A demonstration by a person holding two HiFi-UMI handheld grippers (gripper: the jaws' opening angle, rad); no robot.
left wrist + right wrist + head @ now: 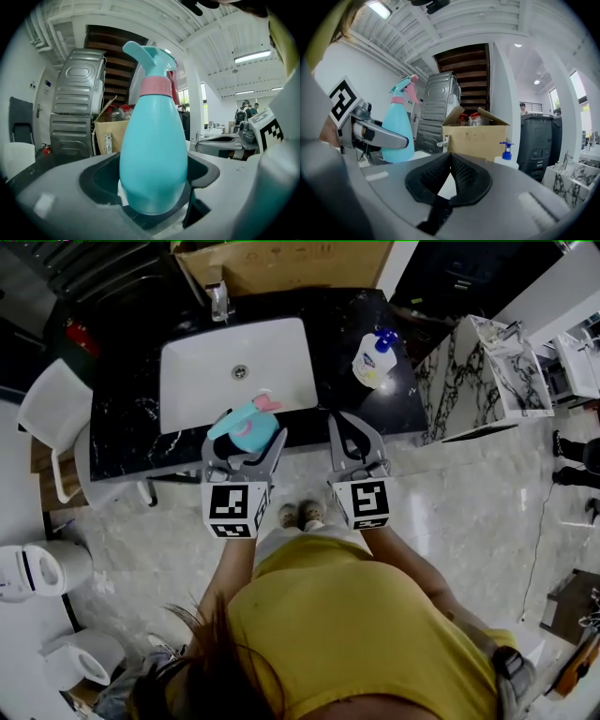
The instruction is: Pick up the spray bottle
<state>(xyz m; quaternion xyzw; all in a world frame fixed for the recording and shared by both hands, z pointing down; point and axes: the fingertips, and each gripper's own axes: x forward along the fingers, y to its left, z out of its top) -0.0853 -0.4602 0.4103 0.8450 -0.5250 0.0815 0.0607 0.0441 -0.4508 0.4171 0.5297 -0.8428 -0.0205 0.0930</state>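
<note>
A teal spray bottle (246,427) with a pink collar and teal trigger head stands upright between the jaws of my left gripper (242,448), held above the front edge of the sink counter. In the left gripper view the spray bottle (153,150) fills the middle, its belly pressed between the dark pads. The right gripper view shows the spray bottle (399,131) at the left. My right gripper (354,442) hovers beside it to the right, its jaws closed with nothing between them; the right gripper (451,174) pads meet.
A white sink (237,371) with a tap (219,302) is set in a black marble counter (366,399). A soap pump bottle (375,356) stands on the counter's right. A cardboard box (281,261) lies behind. White chair (52,418) at left, marble stand (478,376) at right.
</note>
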